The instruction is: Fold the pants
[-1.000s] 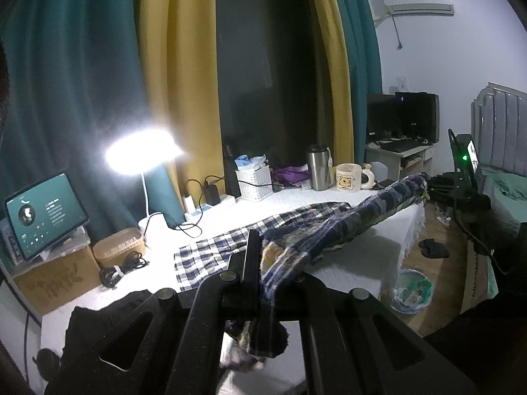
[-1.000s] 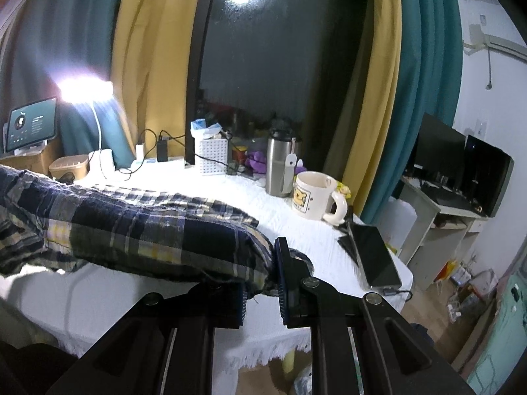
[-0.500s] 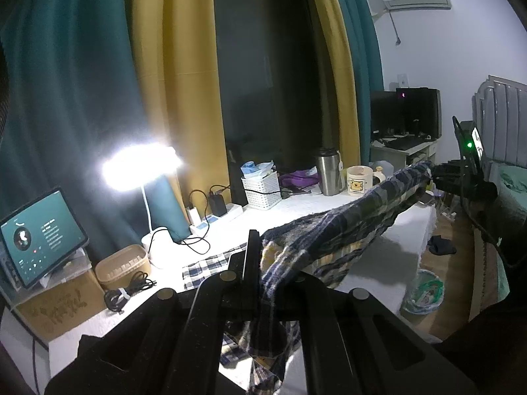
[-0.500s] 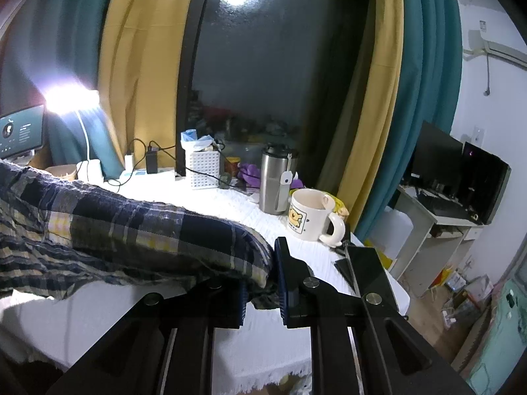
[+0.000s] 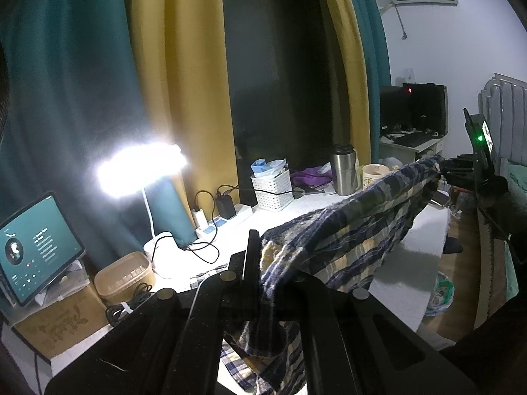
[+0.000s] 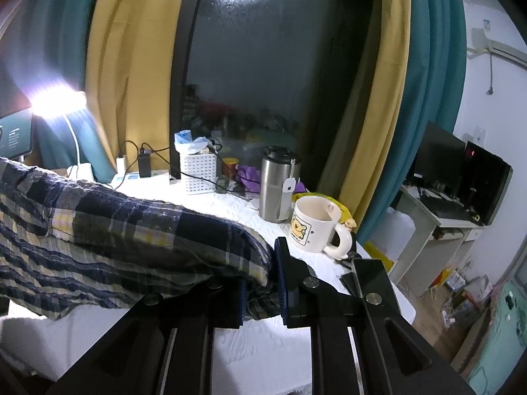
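Pants (image 5: pixel 349 230) stretched mid-air, left gripper (image 5: pixel 263 273) and right gripper (image 6: pixel 260 283) jaws each clamped on an end — sagging cloth could sweep the mug (image 6: pixel 316 227), centre-right — cloth slipping spoils the fold.

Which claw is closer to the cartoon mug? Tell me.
Right. The right claw grips the pants just in front of the mug; the left claw holds their far end, near the lamp.
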{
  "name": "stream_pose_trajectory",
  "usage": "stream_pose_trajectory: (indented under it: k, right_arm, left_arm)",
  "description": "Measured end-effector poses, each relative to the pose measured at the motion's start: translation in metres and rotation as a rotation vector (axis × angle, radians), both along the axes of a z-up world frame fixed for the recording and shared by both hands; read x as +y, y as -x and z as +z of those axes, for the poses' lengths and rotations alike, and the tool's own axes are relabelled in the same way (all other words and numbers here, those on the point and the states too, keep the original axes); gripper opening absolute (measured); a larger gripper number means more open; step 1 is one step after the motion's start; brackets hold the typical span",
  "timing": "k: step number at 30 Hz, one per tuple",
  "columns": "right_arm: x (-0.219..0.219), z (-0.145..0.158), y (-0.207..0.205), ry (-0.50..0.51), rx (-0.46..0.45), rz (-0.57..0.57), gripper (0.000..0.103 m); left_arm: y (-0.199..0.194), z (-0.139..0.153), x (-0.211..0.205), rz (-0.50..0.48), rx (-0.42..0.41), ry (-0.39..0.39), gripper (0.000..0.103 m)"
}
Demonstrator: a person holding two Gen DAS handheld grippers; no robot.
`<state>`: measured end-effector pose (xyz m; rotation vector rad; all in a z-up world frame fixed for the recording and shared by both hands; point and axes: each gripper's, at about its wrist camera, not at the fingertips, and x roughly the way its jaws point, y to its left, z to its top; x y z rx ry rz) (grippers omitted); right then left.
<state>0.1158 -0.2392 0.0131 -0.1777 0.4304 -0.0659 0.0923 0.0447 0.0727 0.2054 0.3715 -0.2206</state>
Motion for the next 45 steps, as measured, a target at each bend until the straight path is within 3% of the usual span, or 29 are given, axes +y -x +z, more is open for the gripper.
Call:
stream_pose_trajectory:
  k: [15,27,45]
  right_arm:
    - [0.006,-0.009,-0.051,-0.008,0.050,-0.006,0.015]
    - [0.015,-0.029,-0.097,-0.027,0.112,0.013,0.015]
    - [0.032,-0.071,-0.171,-0.045,0.223,0.030,0.015]
  left_arm:
    - [-0.057,-0.018,0.017,0.014,0.078,0.020,0.002]
    - [-0.102,-0.047,0.034,0.072,0.181,0.065,0.002]
    - [-0.164,-0.085,0.064,0.116,0.286,0.070,0.002]
